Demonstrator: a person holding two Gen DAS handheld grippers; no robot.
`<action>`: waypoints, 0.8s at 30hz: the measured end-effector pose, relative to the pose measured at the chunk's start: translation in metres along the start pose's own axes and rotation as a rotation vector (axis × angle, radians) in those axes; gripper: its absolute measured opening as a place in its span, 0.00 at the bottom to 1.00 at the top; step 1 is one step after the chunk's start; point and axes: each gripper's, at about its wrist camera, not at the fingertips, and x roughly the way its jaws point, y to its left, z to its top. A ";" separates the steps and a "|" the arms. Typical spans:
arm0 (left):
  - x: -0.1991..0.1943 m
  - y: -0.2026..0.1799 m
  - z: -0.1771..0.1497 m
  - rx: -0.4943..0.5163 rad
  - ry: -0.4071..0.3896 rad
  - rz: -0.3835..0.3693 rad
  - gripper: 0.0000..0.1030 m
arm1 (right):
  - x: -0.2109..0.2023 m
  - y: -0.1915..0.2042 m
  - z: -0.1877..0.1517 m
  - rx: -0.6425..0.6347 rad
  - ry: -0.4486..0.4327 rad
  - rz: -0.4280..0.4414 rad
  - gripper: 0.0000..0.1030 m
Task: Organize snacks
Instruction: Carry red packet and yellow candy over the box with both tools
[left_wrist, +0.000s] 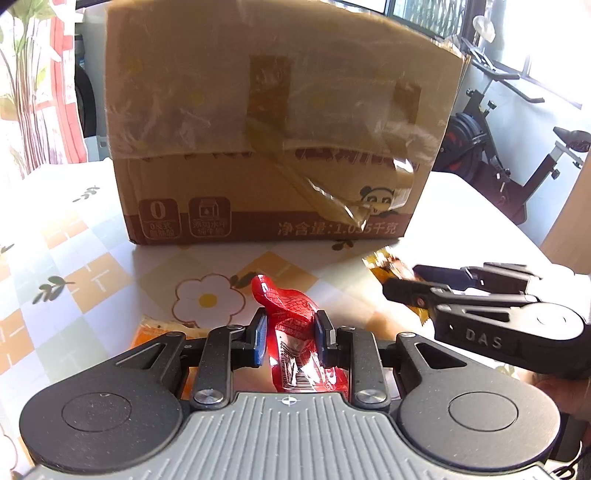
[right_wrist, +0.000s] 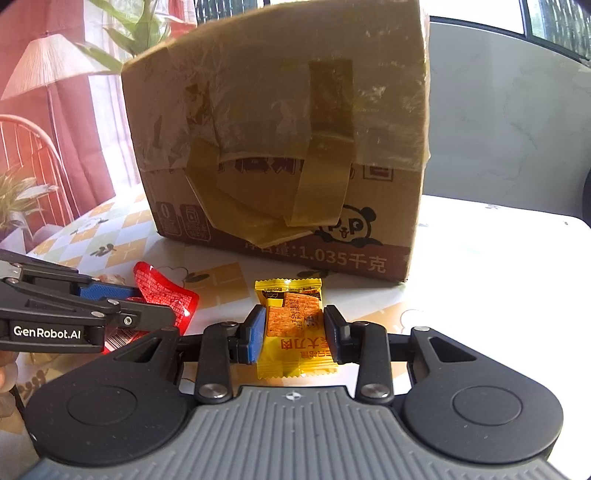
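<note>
Cardboard box top cut off by the frame edge in both views, its printed band partly masked by peeling tape, orange packet mostly hidden behind the left tongs, red packet half covered in the right view.

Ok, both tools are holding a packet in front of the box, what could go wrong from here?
1. The cardboard box looks taped shut on this side, and no opening shows, so the drop could miss.
2. The red packet is crumpled in the left tool and might slip.
3. The right tool with the yellow packet is close to the left; they could bump.
</note>
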 end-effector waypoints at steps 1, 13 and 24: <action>-0.004 0.001 0.002 -0.005 -0.005 0.000 0.26 | -0.004 0.000 -0.001 0.013 -0.001 0.001 0.35; -0.076 0.012 0.052 0.014 -0.279 0.060 0.26 | -0.061 0.012 0.051 -0.012 -0.177 -0.016 0.35; -0.103 0.023 0.164 0.080 -0.468 0.073 0.27 | -0.066 0.021 0.172 -0.075 -0.326 0.002 0.35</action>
